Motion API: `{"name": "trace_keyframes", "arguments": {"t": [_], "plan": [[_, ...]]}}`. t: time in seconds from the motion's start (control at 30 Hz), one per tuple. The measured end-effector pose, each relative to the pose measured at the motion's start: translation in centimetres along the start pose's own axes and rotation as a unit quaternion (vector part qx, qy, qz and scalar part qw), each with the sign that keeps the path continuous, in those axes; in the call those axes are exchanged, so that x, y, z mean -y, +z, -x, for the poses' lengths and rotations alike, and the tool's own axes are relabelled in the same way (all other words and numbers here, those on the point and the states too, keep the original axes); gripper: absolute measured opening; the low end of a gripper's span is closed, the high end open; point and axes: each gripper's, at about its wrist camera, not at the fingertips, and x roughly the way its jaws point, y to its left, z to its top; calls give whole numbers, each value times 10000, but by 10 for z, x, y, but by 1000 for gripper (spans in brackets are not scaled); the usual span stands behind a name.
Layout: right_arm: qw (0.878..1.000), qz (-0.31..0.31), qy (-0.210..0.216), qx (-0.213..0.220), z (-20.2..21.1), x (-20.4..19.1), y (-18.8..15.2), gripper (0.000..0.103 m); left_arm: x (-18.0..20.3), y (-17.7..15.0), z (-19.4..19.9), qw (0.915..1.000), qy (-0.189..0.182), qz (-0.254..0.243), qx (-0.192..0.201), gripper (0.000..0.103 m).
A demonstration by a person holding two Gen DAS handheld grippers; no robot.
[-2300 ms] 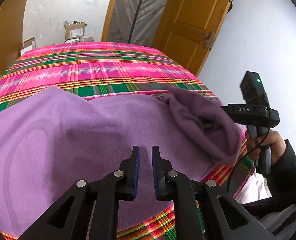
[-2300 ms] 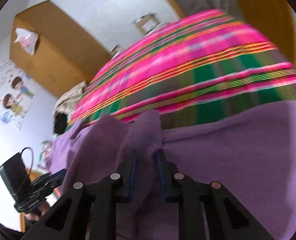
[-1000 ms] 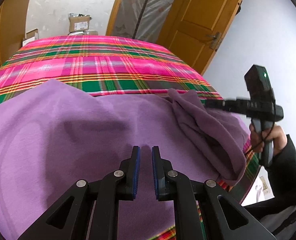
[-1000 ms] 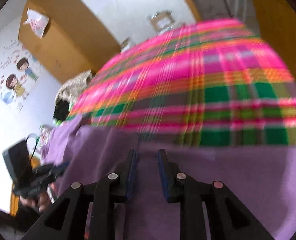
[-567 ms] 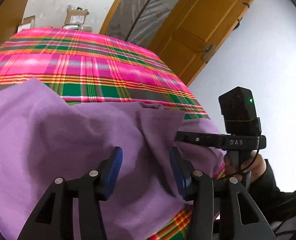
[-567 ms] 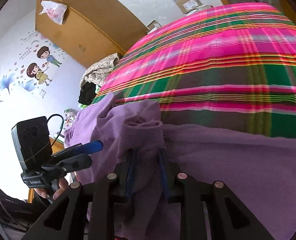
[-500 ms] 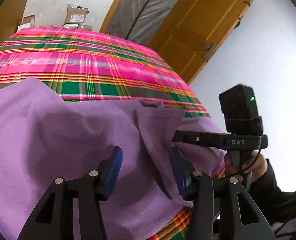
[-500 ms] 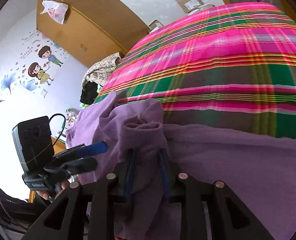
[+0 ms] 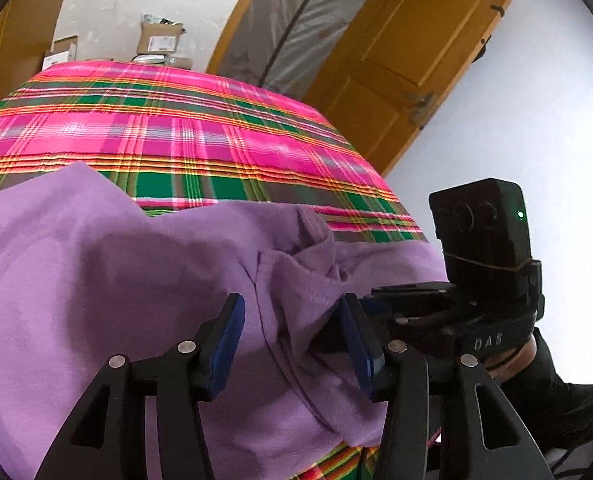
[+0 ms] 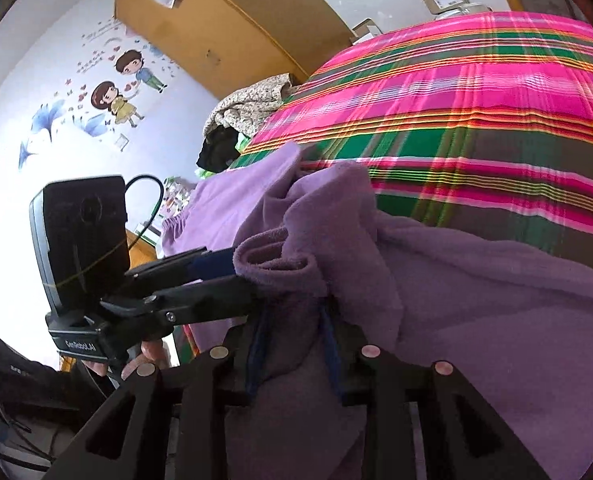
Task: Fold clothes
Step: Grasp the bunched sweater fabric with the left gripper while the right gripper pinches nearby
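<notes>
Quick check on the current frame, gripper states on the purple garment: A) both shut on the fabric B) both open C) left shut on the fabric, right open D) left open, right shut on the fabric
D: the left gripper has its blue pads spread wide over the purple garment, while the right gripper is clamped on a bunched fold of it.

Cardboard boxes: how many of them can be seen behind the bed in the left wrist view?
2. A brown cardboard box with a white label stands behind the far edge of the pink and green plaid bed cover. A lower box stands left of it. Others may be hidden.
</notes>
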Motion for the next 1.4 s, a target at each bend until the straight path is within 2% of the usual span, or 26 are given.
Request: {"name": "trace_keyframes", "arguments": {"t": [0.17, 0.2, 0.23, 0.3, 0.43, 0.53, 0.73, 0.87, 0.9, 1.0, 1.1, 1.27, 1.33, 1.4], "plan": [[9999, 102, -59, 2, 3, -3, -3, 30, 6, 6, -12, 9997, -173, -131, -84, 50], [9999, 118, -77, 3, 4, -4, -4, 30, 7, 6, -13, 9997, -138, -192, -89, 36], [9998, 141, -104, 2, 5, -5, -5, 30, 9, 6, -15, 9996, -87, -257, -93, 16], [9996, 201, -190, -8, 10, -6, -5, 30, 11, 7, -17, 9992, 14, -385, -100, 14], [9988, 293, -364, 160, 30, 1, -2, 30, 8, 6, -14, 9990, 165, -422, -17, 12], [9971, 78, -634, 409, 44, 16, 3, 32, -1, 4, -5, 9993, 230, -291, 53, 12], [9949, -160, -991, 106, 16, 34, 16, 31, -9, -6, 15, 9995, 208, -166, 185, 12], [9902, -97, -1374, 219, 9, 38, 34, 29, -6, -7, 26, 9991, 169, -198, 320, 12], [9881, -107, -1508, 286, 9, 40, 40, 25, -6, -7, 29, 9990, 157, -206, 363, 12], [9827, -164, -1761, 552, 17, 45, 46, 25, -6, -7, 40, 9984, 120, -229, 496, 12], [9860, -80, -1565, 561, 23, 41, 42, 25, -6, -8, 49, 9980, 110, -226, 584, 12], [9940, 230, -1068, 87, 5, 27, 37, 25, -9, -10, 51, 9980, 97, -190, 602, 12], [9942, 219, -1052, -64, -6, 30, 42, 25, -9, -11, 53, 9979, 106, -188, 612, 12], [9947, 141, -1019, -28, -12, 34, 52, 24, -10, -11, 54, 9978, 115, -186, 623, 12]]}}
